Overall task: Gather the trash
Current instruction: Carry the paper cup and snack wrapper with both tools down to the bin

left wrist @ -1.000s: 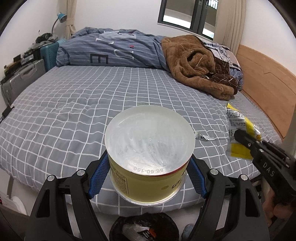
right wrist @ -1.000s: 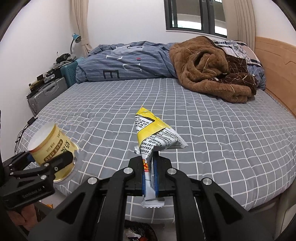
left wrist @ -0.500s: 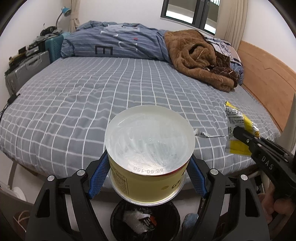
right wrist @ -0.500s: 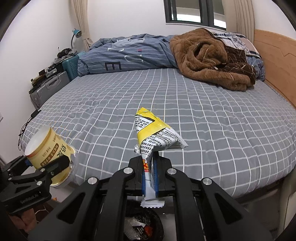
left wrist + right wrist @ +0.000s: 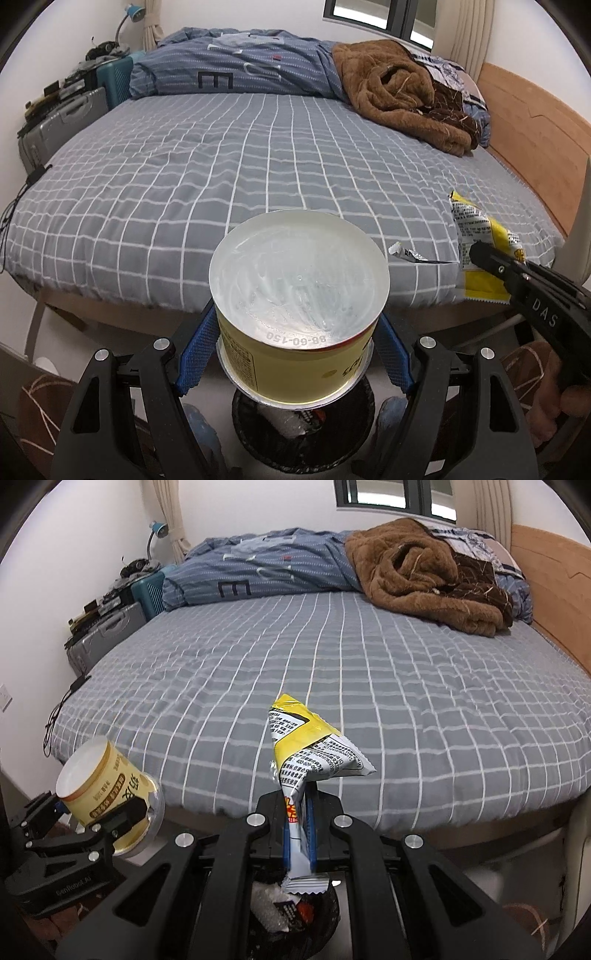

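Trash is held over the black round bin [image 5: 303, 428]: a yellow paper cup with a white base [image 5: 299, 314] is clamped in the left hand-held gripper [image 5: 295, 350], and a crumpled yellow-and-white snack wrapper [image 5: 306, 760] is pinched in the right hand-held gripper [image 5: 299, 834], before the grey checked bed [image 5: 332, 686].

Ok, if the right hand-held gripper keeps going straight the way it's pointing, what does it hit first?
Probably the grey checked bedspread: the right hand-held gripper, shut on the yellow wrapper, aims at it. The black trash bin sits below that line. Depth is uncertain.
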### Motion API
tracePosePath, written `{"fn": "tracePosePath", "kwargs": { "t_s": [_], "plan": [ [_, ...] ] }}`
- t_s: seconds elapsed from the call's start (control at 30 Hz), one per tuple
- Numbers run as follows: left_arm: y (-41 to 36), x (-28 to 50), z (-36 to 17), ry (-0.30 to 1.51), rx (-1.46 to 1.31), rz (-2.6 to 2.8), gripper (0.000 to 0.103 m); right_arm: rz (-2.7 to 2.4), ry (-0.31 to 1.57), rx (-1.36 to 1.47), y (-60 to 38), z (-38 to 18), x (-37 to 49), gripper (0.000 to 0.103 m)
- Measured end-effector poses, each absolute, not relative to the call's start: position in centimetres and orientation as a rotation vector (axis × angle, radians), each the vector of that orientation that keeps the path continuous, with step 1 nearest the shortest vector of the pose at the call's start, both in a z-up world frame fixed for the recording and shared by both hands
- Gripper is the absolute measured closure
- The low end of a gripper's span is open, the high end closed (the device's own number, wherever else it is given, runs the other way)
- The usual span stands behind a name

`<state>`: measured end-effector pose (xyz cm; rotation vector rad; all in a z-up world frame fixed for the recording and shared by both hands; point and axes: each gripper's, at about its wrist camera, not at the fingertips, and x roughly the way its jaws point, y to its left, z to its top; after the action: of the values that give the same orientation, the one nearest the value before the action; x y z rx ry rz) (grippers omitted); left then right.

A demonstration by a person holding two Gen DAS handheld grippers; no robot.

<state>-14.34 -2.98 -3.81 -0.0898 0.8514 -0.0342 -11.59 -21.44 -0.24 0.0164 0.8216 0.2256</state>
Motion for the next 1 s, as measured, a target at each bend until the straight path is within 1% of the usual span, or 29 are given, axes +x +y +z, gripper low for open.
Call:
{"fn": "tracePosePath", "kwargs": {
  "t_s": [0.37, 0.6, 0.83, 1.0],
  "plan": [
    [-2.2, -17.1, -6.1, 0.911, -0.094, -0.030, 0.028, 0.246, 0.909, 0.003, -20.4, -3.3, -14.7, 0.097],
    [-2.1, -18.3, -8.5, 0.968, -0.092, -0.022, 0.028, 0.252, 0.973, 0.017, -20.5, -5.6, -16.1, 0.097],
    [-2.9, -18.0, -10.2, 0.998, -0.068, -0.031, 0.028, 0.249, 1.021, 0.011, -20.5, -7.8, -16.7, 0.097],
    [-3.0, -17.2, -12.6, 1.058, -0.076, -0.030, 0.028, 0.248, 1.059, 0.004, -20.5, -9.5, -16.5, 0.097]
  ]
}}
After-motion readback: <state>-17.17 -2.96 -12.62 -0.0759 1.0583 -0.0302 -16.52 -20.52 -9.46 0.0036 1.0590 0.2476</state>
